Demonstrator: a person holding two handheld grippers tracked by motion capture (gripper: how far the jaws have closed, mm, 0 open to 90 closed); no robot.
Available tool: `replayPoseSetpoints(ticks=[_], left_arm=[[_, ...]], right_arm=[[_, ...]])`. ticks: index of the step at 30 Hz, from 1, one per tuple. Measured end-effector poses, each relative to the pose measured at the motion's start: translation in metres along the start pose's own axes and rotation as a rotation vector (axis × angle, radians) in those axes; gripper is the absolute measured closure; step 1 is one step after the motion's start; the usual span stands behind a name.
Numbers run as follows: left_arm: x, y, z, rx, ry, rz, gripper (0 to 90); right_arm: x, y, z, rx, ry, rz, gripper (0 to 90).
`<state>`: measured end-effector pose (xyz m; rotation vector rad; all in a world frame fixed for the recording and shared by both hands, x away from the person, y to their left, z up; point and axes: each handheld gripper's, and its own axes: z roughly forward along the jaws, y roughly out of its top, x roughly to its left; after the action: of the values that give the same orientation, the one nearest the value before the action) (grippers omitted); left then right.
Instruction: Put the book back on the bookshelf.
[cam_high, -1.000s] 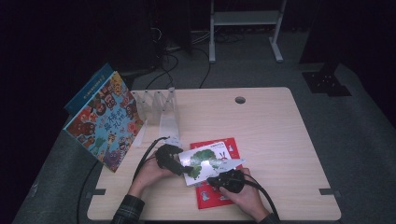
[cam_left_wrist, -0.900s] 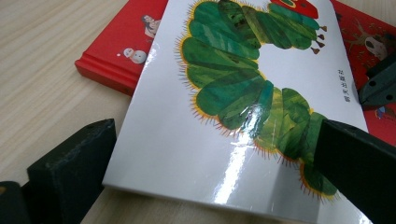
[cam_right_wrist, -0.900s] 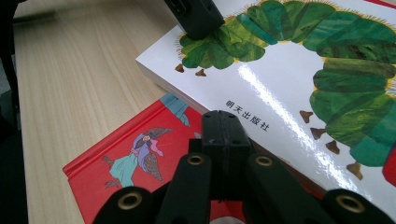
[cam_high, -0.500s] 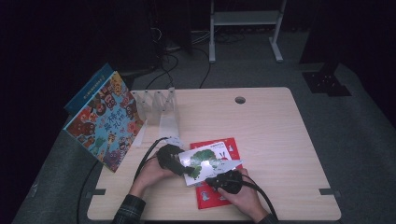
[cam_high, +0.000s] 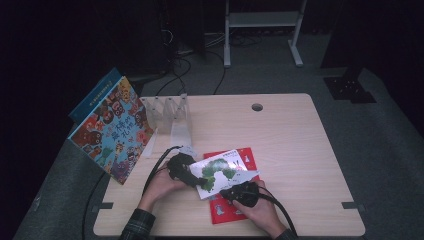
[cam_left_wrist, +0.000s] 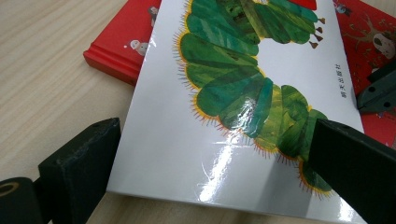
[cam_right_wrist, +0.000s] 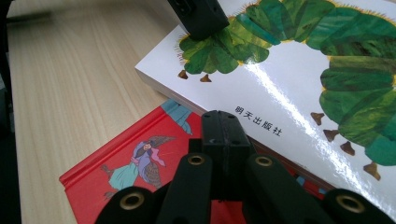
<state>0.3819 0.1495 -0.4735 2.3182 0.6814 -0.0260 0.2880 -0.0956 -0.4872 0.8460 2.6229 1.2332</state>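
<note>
The caterpillar book (cam_high: 223, 171) lies aslant on the red book (cam_high: 234, 200) near the surface's (cam_high: 300, 150) front edge, not yet lifted. The left tongs (cam_left_wrist: 210, 154) stand wide astride its corner without pinching; the right tongs (cam_right_wrist: 224, 135) are closed empty at its long edge. Bare wood lies open right and behind, while the clear rack (cam_high: 167, 117) and propped picture book (cam_high: 112, 127) crowd the left

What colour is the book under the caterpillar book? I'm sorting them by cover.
Red, with small printed figures; the red book shows best in the right gripper view.
</note>
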Motion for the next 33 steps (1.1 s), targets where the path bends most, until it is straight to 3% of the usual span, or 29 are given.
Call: replayPoseSetpoints(ticks=[10,16,24,27,33], left_arm=[[-0.005,0.006,-0.021,-0.094,-0.002,0.002,4.0],[-0.012,0.010,-0.034,-0.142,0.013,0.032,7.6],[-0.022,0.014,-0.054,-0.236,-0.006,0.064,19.0],[-0.025,0.015,-0.063,-0.267,-0.035,0.068,25.9],[-0.030,0.017,-0.068,-0.265,-0.068,0.077,39.3]], right_arm=[[-0.003,0.001,0.001,-0.002,-0.010,-0.002,89.5],[-0.005,0.002,0.002,-0.003,-0.013,0.002,89.5],[-0.005,0.004,0.003,0.001,-0.009,0.004,89.5],[-0.005,0.004,0.003,0.001,-0.003,0.002,89.5],[-0.005,0.004,0.004,0.000,-0.004,-0.006,89.4]])
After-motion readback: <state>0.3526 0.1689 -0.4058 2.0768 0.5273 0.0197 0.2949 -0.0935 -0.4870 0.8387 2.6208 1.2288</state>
